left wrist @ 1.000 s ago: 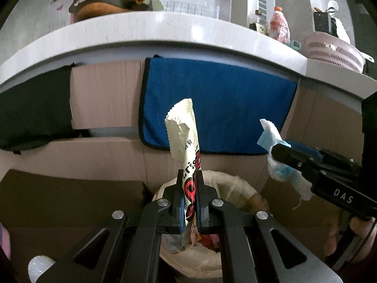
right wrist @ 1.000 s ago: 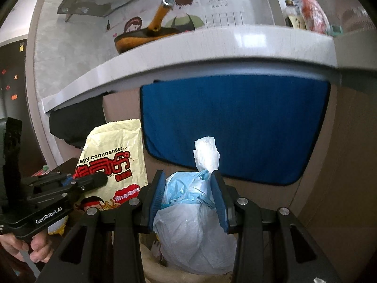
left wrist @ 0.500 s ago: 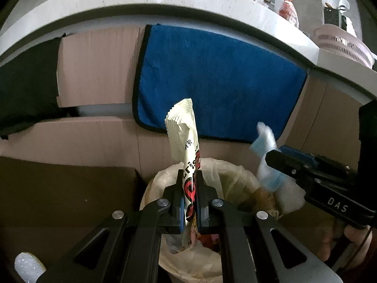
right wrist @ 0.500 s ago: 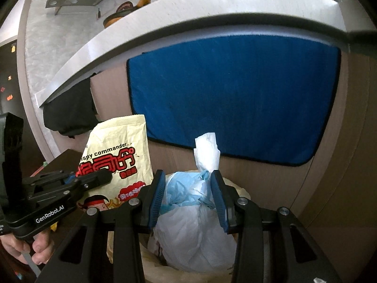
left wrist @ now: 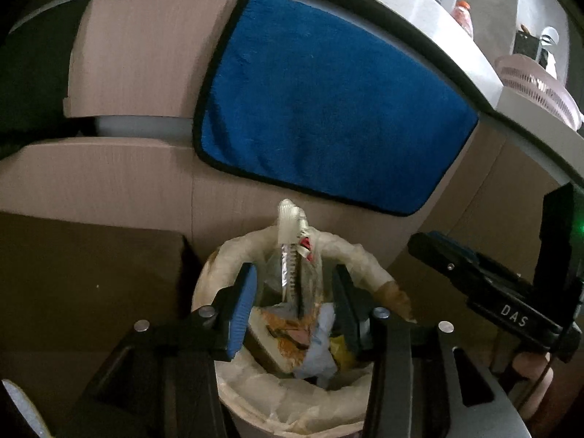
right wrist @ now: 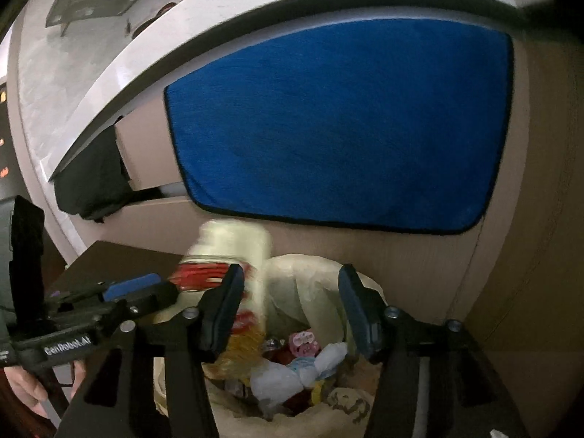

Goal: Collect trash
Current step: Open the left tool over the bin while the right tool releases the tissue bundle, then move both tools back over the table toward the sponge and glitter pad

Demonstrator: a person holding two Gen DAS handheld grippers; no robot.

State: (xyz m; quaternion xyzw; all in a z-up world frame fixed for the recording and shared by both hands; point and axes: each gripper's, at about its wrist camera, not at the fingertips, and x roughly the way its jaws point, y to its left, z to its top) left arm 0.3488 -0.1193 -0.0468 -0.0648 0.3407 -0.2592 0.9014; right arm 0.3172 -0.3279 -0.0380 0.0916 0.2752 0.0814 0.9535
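My left claw (left wrist: pixel 292 303) opening, snack bag (left wrist: pixel 290 255) loose between its fingers over the bin (left wrist: pixel 292 401), right claw (right wrist: pixel 290 303) opening, tissue wad (right wrist: pixel 292 372) lying in the bin

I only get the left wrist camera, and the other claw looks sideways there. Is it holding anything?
Observer: No. In the right wrist view the right claw is opening, and nothing sits between its pads.
Child: What's under it, then?
Observer: Right below it a white and blue bundle lies inside the trash bin, among other scraps.
Child: My snack bag looks super skinny. What's on it?
Observer: From that side the snack bag shows its wide face. It's pale with red print, but too blurred to read.
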